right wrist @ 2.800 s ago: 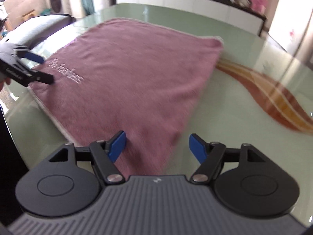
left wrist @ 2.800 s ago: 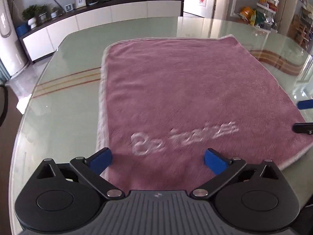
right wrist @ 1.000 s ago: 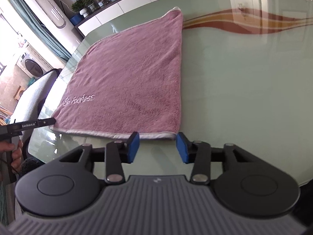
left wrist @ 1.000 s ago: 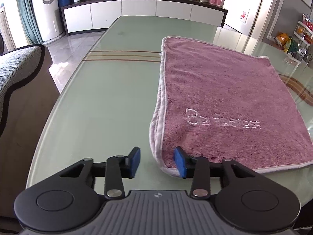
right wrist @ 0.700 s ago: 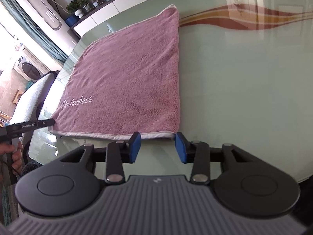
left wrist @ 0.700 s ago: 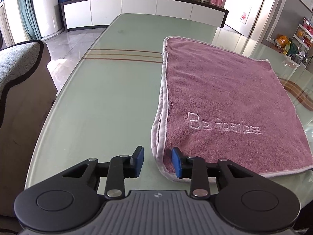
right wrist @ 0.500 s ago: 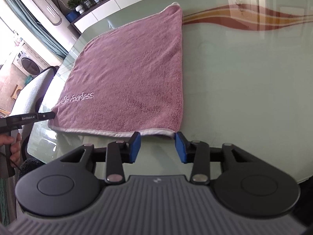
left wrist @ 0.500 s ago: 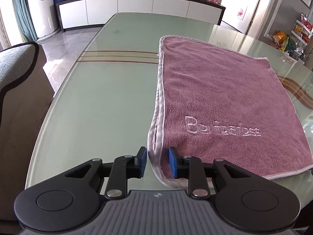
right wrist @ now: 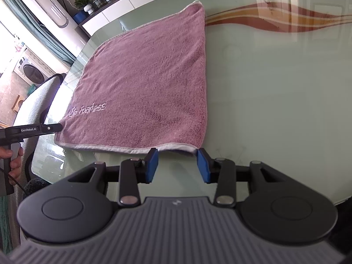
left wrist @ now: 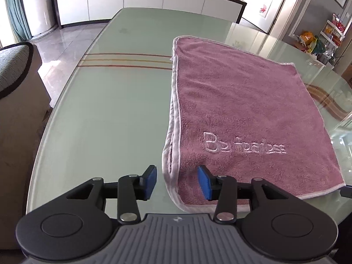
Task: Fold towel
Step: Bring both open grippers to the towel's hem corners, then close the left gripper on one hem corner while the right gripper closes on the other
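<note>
Two claws get ready to pick up the pink towel

The pink towel [left wrist: 242, 114] lies flat on the glass surface [left wrist: 114, 110], and its white-edged side is near the person. The left claw [left wrist: 177, 181] is part-way open around the near left corner, with one blue pad on the cloth and one on the glass. The right claw [right wrist: 177, 165] is part-way open just at the near right corner and holds nothing. Each claw sits at a corner, likely so both can pinch and lift the near edge to fold it over.
</note>
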Tool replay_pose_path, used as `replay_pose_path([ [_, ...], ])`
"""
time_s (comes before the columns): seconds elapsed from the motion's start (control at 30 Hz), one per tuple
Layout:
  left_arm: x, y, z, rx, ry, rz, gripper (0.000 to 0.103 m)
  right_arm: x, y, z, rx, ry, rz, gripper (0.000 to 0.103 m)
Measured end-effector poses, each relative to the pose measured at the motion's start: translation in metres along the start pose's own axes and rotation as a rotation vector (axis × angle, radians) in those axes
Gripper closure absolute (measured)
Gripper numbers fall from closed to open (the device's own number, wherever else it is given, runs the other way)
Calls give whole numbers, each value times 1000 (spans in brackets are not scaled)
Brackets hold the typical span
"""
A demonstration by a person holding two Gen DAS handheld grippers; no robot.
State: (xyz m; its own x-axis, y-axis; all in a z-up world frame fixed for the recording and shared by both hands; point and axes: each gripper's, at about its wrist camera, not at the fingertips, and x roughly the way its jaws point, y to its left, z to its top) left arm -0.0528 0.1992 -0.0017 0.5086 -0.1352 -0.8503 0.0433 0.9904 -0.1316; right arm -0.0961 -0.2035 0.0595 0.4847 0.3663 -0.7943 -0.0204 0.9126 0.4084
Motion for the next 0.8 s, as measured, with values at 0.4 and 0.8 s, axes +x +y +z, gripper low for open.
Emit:
replay_pose_path([
  [0.4,1,-2,0,43,24,35,64,3,4,1,9,0,3,64],
  [0.8,3,-15,3,109,51,55,81,4,5,1,10,-5,-16,64],
])
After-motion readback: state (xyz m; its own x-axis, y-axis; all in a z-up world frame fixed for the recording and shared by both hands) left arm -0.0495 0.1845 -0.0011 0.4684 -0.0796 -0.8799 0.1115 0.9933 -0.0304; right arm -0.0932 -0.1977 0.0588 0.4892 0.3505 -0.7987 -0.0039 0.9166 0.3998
